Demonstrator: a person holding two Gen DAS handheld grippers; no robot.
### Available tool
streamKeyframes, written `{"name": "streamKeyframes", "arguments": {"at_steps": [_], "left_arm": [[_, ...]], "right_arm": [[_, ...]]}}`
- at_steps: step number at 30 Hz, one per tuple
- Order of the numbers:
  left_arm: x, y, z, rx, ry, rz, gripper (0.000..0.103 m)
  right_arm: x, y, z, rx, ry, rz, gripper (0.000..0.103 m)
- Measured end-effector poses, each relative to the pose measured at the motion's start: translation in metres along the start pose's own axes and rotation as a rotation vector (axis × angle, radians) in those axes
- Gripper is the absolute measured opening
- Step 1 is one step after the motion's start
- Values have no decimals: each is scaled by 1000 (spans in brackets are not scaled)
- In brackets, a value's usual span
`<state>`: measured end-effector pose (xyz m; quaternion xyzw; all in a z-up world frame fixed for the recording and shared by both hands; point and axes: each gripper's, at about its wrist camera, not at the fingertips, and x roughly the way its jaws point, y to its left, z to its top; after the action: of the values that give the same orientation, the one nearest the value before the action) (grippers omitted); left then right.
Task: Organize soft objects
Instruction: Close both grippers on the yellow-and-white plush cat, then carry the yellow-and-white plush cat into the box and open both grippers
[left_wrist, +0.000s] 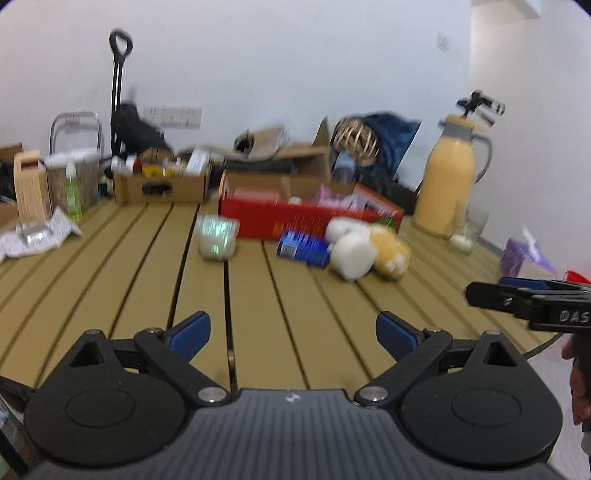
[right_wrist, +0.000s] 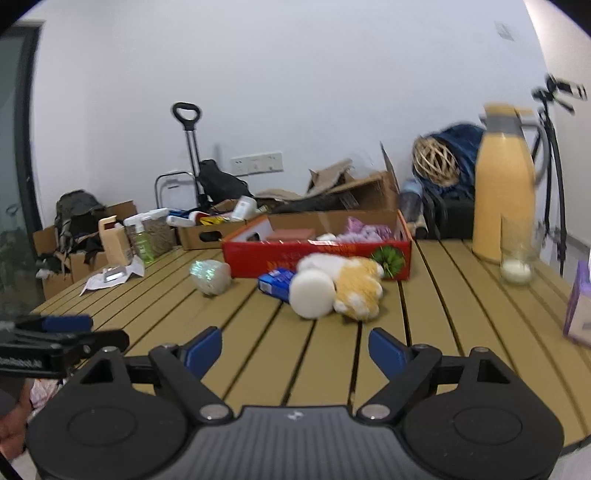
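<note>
Both fingers of the right hand-held gripper (right_wrist: 295, 349) are spread apart over the bare counter (right_wrist: 461, 332), as are those of the left hand-held gripper (left_wrist: 293, 334), and nothing is held. A level, centred approach is advised toward the plush toy (right_wrist: 343, 286), found beside the red box (right_wrist: 325, 258). Its long axis is laid roughly left-right, white end pointed left.

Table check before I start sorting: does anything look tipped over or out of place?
Yes. The blue can lies on its side against the plush toy, in front of the red box. The shiny wrapped bundle also lies loose on the slats.
</note>
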<state>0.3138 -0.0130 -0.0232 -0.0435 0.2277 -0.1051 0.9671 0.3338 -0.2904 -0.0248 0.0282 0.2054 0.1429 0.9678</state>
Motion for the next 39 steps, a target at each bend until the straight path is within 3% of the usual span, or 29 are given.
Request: {"name": "streamKeyframes", "arguments": {"at_steps": [6, 10, 14, 19, 22, 24, 27, 34, 39], "left_arm": [[48, -6, 11, -1, 25, -25, 97], [86, -17, 30, 26, 21, -26, 86], [130, -30, 61, 58, -21, -64, 81], [197, -36, 91, 38, 25, -123, 74], [223, -36, 100, 9, 68, -182, 70], [237, -37, 100, 2, 95, -204, 65], [250, -36, 94, -11, 128, -243, 46], [254, -28, 92, -51, 107, -278, 44], [230, -28, 104, -46, 60, -283, 43]], "right_arm": [[38, -33, -2, 87, 23, -12, 85], [69, -52, 13, 115, 24, -18, 84], [106, -62, 28, 116, 33, 6, 84], [154, -73, 40, 136, 67, 22, 77], [173, -79, 40, 163, 76, 44, 65], [180, -84, 37, 186, 90, 56, 51], [186, -90, 33, 218, 102, 81, 48], [186, -87, 34, 197, 96, 77, 46], [166, -72, 48, 126, 48, 62, 46]]}}
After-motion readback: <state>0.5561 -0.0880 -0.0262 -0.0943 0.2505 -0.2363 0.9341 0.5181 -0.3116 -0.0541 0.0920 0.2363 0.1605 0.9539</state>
